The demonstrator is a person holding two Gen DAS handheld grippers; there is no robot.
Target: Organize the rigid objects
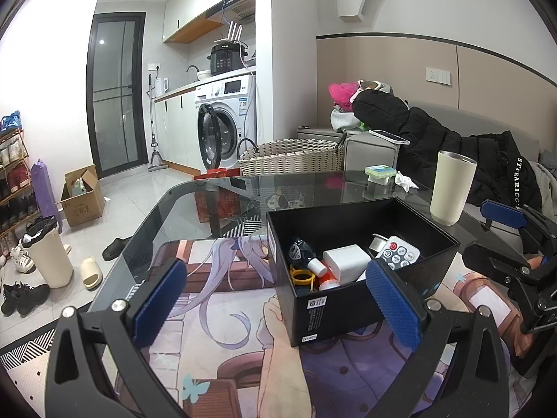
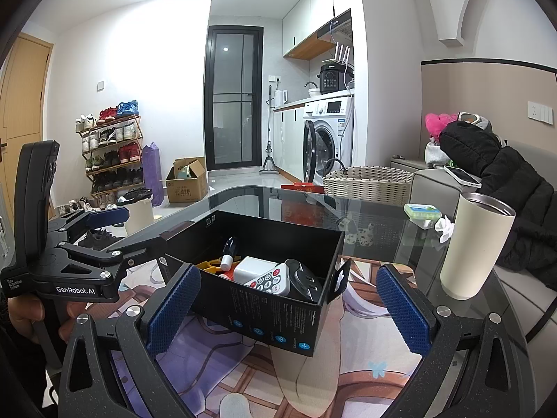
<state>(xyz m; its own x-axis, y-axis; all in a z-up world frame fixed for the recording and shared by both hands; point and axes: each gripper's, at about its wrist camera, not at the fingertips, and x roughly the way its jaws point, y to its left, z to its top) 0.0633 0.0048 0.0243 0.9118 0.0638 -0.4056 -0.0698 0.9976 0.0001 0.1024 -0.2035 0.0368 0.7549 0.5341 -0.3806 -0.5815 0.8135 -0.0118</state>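
Cream tumbler [image 1: 452, 188] stands just beside black box [image 1: 351, 299] w/ remote [image 1: 398, 252].

Our left gripper [image 1: 275, 308] and right gripper [image 2: 287, 310] share black speckled frames, silver screws and blue knurled pads [image 2: 174, 310]; white "GenRobot.AI" lettering marks the left one, gripped by bare fingers [image 2: 71, 320].

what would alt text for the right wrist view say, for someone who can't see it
An open black cardboard box sits on a printed desk mat on a glass table, holding a white remote control, a white charger cube and other small items. The right gripper is open around it, the left gripper open at left, a cream tumbler at right.
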